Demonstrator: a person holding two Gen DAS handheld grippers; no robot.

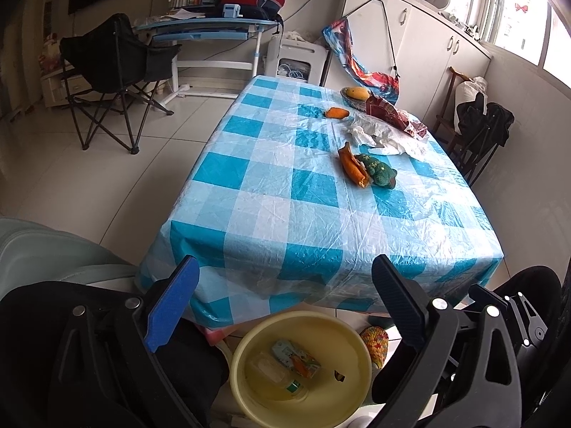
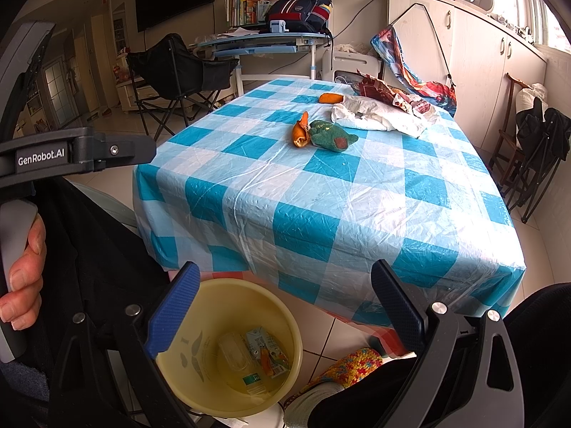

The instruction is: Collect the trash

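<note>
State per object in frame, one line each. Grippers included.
left hand-held gripper: open, empty, above the bin
right hand-held gripper: open, empty
yellow bin: on the floor, upright, holding a carton and a clear bottle
drink carton: lying in the bin
orange peel: on the table, touching the green cloth
green cloth: crumpled on the table
white plastic bag: crumpled, lying flat on the table
small orange peel: on the table, apart
</note>
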